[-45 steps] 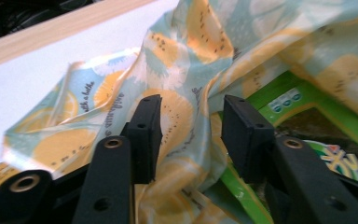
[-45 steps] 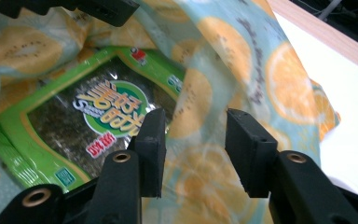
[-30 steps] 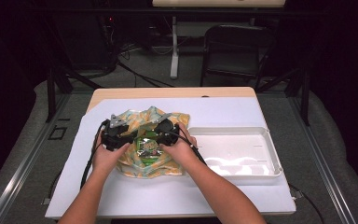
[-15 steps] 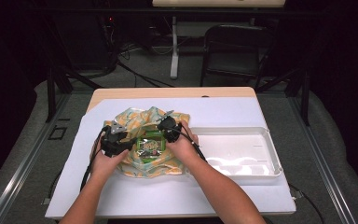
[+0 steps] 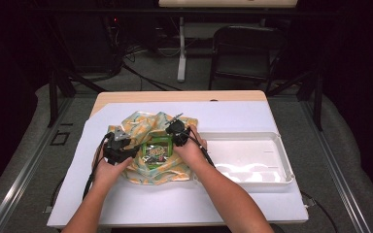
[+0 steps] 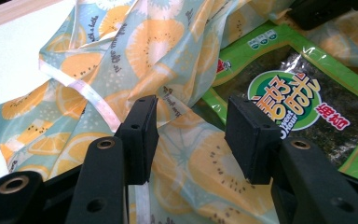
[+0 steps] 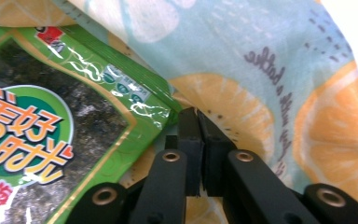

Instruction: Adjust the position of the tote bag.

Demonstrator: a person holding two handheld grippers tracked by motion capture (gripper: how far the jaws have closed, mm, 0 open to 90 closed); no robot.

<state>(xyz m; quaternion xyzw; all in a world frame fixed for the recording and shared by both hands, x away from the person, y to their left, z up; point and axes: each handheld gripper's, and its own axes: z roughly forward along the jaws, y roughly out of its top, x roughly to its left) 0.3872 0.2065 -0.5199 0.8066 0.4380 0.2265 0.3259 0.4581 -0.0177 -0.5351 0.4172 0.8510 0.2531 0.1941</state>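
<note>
Here the right claw (image 7: 199, 140) has its two pads nearly together, having just been closing; in the right gripper view the pads meet at the edge of the fruit-print bag (image 7: 270, 70), but whether fabric is pinched between them cannot be told. Just left of those pads lies the corner of the green snack packet (image 7: 51, 116). The left claw (image 6: 191, 135) stands wide, its pads apart over a fold of the bag with nothing pressed between them. In the left gripper view the packet lies to the right of that claw, partly under the bag's cloth.

In the high view the left claw (image 5: 121, 148) sits at the bag's left side and the right claw (image 5: 177, 133) at its far right part. The packet (image 5: 155, 150) lies between them on the bag (image 5: 141, 124). The bag rests on the white sheet (image 5: 126, 204) covering the table (image 5: 175, 96). A white tray (image 5: 272, 174) sits just right of the bag.
</note>
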